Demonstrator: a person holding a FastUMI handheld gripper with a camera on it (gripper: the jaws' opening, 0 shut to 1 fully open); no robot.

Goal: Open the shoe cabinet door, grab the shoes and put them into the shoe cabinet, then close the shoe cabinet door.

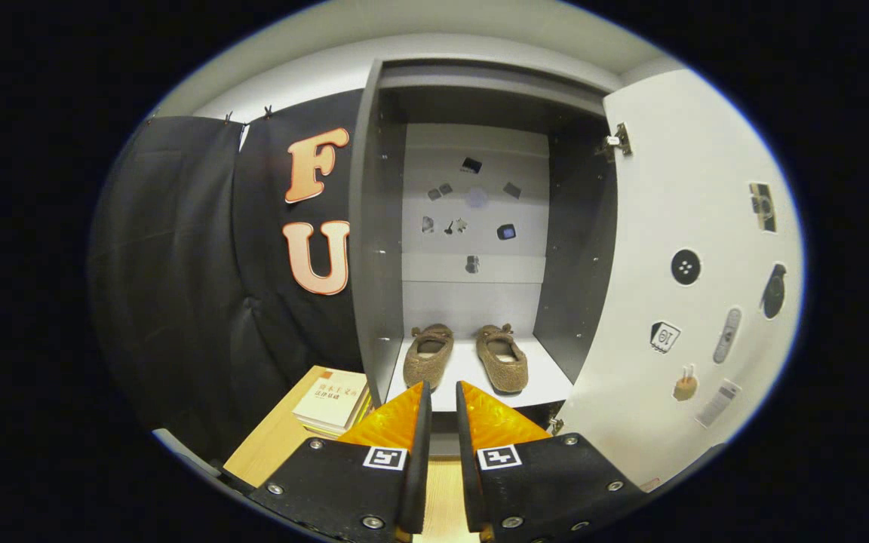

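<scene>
Gripper view: both shoes (465, 356) sit side by side inside the cabinet (374, 226) — door (676, 317) swung wide, tool (443, 400) narrow, empty.

The white shelf (480, 377) of the open shoe cabinet (374, 226), at the centre of the frame, carries 2 brown shoes (428, 354) side by side, apart, toes toward the back. At lower left, a wooden tabletop (272, 445) carries a small stack of books (331, 402) beside the cabinet.
</scene>
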